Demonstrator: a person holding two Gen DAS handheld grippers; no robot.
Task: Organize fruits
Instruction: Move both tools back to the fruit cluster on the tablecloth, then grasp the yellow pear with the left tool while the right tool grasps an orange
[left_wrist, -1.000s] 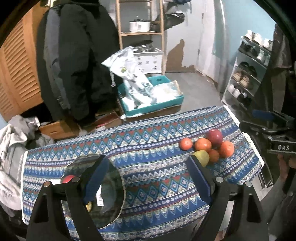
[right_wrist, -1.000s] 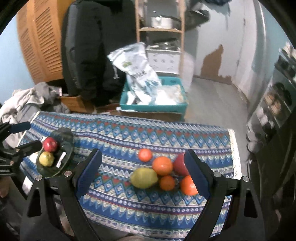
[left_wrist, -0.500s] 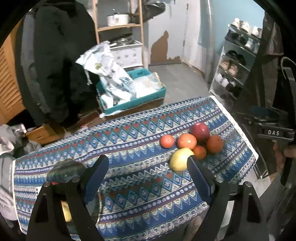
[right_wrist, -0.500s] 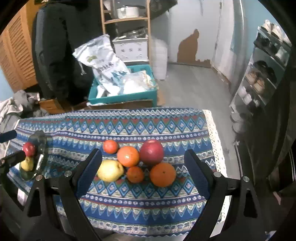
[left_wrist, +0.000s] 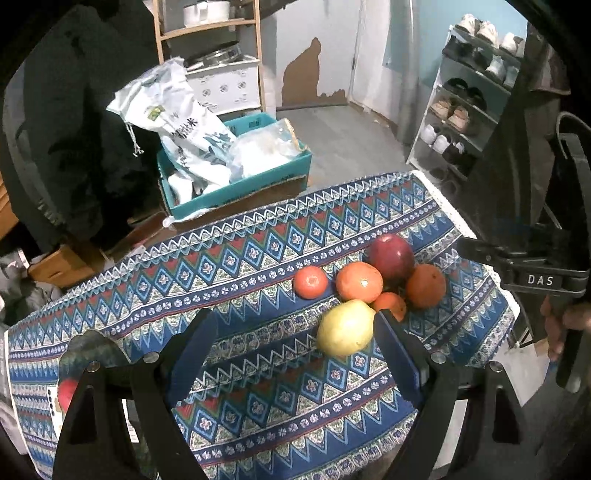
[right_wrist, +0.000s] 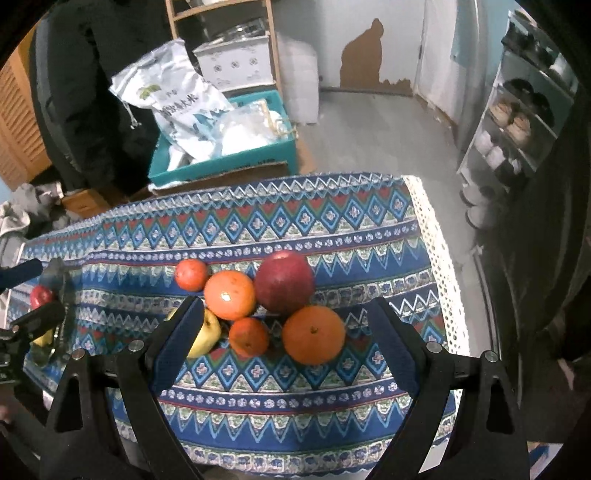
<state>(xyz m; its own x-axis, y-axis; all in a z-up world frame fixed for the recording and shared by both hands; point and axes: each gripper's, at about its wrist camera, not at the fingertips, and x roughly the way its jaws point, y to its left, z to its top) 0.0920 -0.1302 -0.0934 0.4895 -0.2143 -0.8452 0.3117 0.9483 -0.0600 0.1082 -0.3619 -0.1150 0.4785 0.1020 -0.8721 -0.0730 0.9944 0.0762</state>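
Six fruits in a tight group on the patterned tablecloth, near its right end. Left gripper wide apart and empty, with the yellow pear just beside one finger. Right gripper also wide apart, empty, above the large orange. Glass plate at far left.

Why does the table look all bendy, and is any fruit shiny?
Both wrist views are fisheye, so the tablecloth's edges curve and the corners go black. A small glare spot sits on one orange in the right wrist view, and the left wrist view shows it too.
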